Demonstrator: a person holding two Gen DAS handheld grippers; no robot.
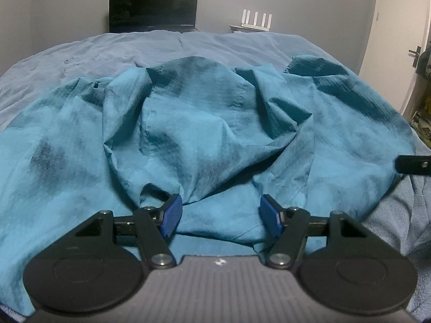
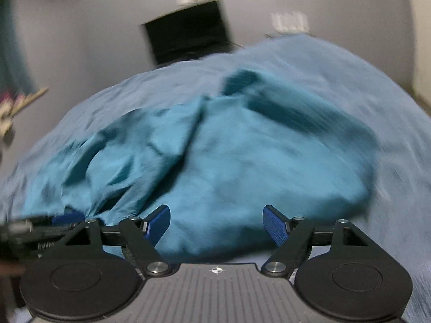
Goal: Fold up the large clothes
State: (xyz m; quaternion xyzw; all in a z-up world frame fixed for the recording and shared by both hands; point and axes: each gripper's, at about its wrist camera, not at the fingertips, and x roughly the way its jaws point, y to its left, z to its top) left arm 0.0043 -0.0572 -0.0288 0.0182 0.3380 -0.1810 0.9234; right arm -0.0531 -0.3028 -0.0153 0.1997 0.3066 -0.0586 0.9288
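A large teal garment [image 1: 204, 123] lies crumpled in a heap on the blue bed [image 1: 134, 48]. My left gripper [image 1: 221, 215] is open just above the garment's near edge, blue pads apart, nothing between them. My right gripper [image 2: 216, 224] is open over the near edge of the same garment [image 2: 229, 156], and that view is blurred by motion. The right gripper's tip shows at the right edge of the left wrist view [image 1: 414, 164]. The left gripper shows blurred at the left edge of the right wrist view [image 2: 40, 226].
A dark monitor [image 1: 153, 5] stands behind the bed against the grey wall. A white router [image 1: 256, 20] sits beside it. A door with a handle [image 1: 414, 53] is at the right, with clutter below it.
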